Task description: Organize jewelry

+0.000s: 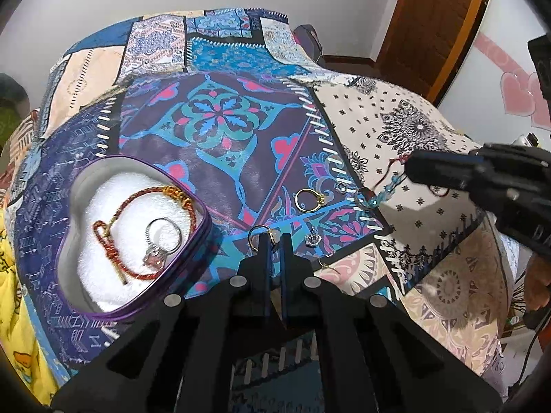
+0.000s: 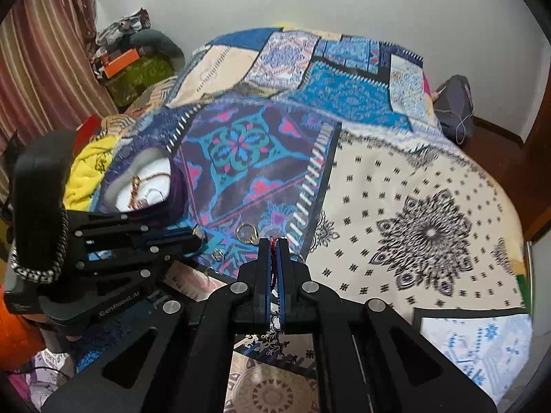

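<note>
Your left gripper (image 1: pixel 274 241) is pinching a gold ring (image 1: pixel 256 237) on the quilt (image 1: pixel 220 179), right of the purple tin (image 1: pixel 203 230). Your right gripper (image 2: pixel 273 246) is pressed onto a red-and-blue cord bracelet (image 1: pixel 382 189). In the tin lie 1 red bracelet (image 1: pixel 137 203) and 1 silver ring (image 1: pixel 162 237).

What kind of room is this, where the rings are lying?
Probably a bedroom. The jewelry lies on a colourful patchwork bedspread over what looks like a bed, with a brown wooden door beside it and striped red curtains by the white wall.
</note>
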Motion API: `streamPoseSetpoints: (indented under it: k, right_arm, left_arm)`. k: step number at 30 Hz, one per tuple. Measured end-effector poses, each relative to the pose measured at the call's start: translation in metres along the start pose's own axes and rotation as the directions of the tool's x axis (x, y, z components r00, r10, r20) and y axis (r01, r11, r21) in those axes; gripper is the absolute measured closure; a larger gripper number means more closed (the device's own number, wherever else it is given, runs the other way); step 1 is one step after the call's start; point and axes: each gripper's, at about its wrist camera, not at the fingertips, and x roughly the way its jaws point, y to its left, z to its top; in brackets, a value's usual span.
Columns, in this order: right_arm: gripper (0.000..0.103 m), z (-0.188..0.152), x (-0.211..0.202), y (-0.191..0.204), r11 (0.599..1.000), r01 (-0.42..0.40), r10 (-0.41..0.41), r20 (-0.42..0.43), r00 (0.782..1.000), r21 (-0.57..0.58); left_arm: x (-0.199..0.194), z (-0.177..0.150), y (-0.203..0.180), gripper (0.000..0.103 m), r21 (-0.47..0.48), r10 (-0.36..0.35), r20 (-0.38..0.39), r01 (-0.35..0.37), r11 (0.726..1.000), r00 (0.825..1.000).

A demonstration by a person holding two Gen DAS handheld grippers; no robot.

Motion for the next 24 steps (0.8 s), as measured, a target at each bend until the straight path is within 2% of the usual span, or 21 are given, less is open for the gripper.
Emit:
streamPoseSetpoints:
  k: [11,17,24]
  right_arm:
    - [0.1,0.014,-0.027,0.011,0.999,-0.032,0.034,0.07,0.997,-0.026]
    - [0.1,0.019,-0.024,0.02,0.994,-0.103,0.104,0.069,0.992,-0.027]
    - [0.1,0.021,-0.016,0.029,0.992,-0.121,0.122,0.048,0.991,-0.032]
  left_arm:
    - [-0.046,-0.008,0.007,0.103,-0.009,-0.011,0.08,0.012,1.0,0.997]
    - [-0.07,-0.015,0.017,0.103,-0.013,-0.001,0.12,0.003,1.0,0.993]
    - [-0.094,-0.017,0.037,0.103,-0.05,0.006,0.179,0.002,0.999,0.984]
